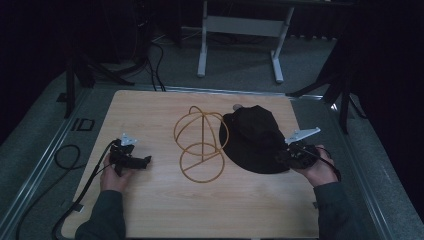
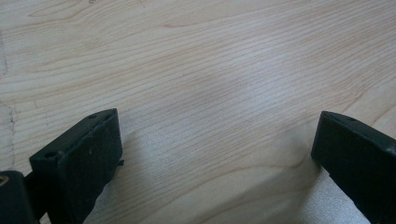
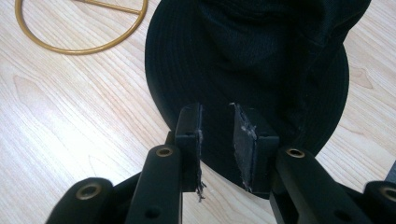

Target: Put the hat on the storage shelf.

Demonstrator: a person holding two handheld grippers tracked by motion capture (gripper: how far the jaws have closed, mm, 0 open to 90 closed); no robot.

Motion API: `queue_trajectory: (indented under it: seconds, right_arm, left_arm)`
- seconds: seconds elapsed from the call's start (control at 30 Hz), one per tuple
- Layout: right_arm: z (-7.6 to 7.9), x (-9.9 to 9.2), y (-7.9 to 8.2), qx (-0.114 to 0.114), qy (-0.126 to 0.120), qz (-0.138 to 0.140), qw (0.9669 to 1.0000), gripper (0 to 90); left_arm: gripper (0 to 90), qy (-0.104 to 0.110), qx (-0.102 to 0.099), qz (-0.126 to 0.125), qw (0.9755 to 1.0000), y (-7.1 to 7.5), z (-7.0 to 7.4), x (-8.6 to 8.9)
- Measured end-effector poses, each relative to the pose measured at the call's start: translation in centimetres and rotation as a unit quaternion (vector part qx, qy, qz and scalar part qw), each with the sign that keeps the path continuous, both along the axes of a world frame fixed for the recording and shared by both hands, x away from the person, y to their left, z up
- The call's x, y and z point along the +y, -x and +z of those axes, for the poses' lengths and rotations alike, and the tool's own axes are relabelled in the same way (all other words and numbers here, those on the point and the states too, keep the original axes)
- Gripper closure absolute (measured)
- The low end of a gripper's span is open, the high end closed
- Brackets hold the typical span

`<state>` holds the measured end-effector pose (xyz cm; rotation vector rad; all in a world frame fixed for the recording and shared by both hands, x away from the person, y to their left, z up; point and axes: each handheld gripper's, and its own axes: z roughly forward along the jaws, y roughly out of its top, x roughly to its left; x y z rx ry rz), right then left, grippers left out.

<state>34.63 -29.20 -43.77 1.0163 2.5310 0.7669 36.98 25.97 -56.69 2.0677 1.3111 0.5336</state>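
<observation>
A black bucket hat (image 1: 252, 137) lies on the wooden table (image 1: 150, 210), right of centre. Beside it on the left stands a gold wire hat stand (image 1: 200, 145) with a round base ring (image 3: 79, 51). My right gripper (image 1: 281, 156) is at the hat's near right brim. In the right gripper view its jaws (image 3: 217, 121) stand narrow, and the brim of the hat (image 3: 252, 56) fills the gap between the pads. My left gripper (image 1: 145, 161) rests at the table's left, pointing toward the stand. Its jaws (image 2: 217, 140) stand wide apart over bare wood, holding nothing.
A cable trails from the left gripper off the table's left front edge. Grey carpet surrounds the table, and a white frame's legs (image 1: 202, 55) stand behind it. Bare wood lies in front of the stand and the hat.
</observation>
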Motion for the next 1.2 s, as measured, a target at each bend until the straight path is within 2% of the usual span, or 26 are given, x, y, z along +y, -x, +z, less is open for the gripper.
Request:
queue_trajectory:
  seconds: [0.83,1.2]
  right_arm:
    - [2.4,-0.1,-1.9,-0.001,0.030,0.000,0.9995,69.3]
    - [2.8,0.1,-3.2,0.011,0.046,0.001,0.9989,67.4]
  left_arm:
    - [2.0,0.000,0.000,0.000,1.0000,0.0,0.0,0.0]
    - [2.0,0.001,0.000,0.001,1.0000,0.0,0.0,0.0]
